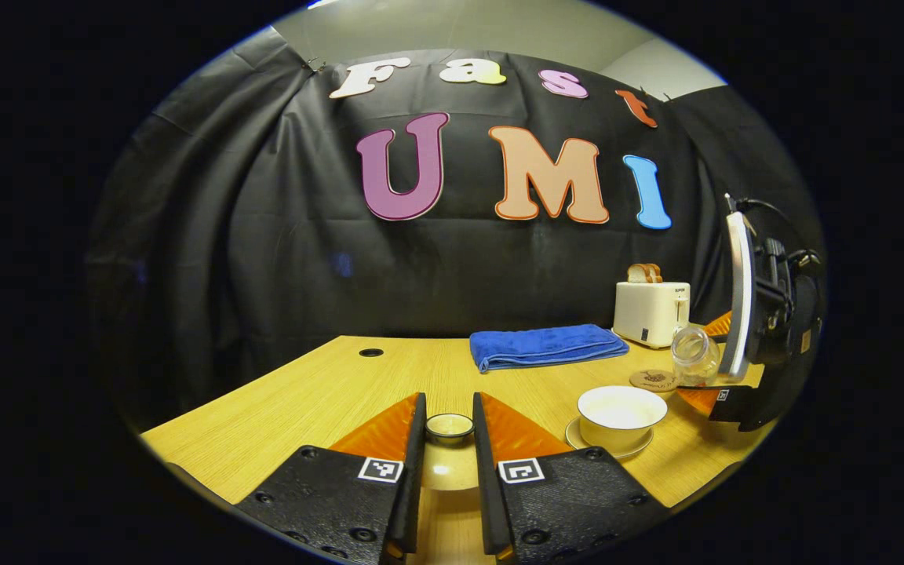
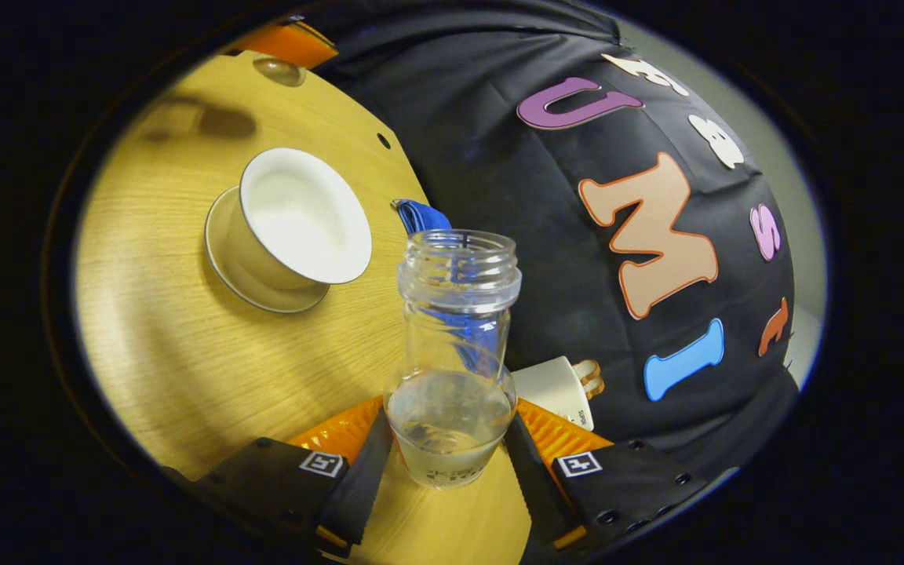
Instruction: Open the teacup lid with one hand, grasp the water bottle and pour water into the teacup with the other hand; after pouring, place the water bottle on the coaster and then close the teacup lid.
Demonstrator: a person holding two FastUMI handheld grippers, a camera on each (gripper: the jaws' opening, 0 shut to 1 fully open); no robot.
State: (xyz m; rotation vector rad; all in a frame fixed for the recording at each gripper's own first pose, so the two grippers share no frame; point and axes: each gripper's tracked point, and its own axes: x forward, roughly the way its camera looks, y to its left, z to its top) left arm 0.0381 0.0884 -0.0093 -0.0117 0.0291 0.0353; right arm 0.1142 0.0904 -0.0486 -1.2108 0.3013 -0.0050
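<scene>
Black cloth wall (image 1: 264, 259) behind a light wooden table (image 1: 303, 400) — pale ceiling (image 1: 499, 27) above.

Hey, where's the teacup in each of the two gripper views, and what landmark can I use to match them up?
Left gripper view: the teacup sits right of centre on its saucer, lid off, beyond the right finger.
Right gripper view: the teacup is upper left, seen tilted, left of the bottle.
Shared landmark: the blue towel, behind the cup in both views.
</scene>
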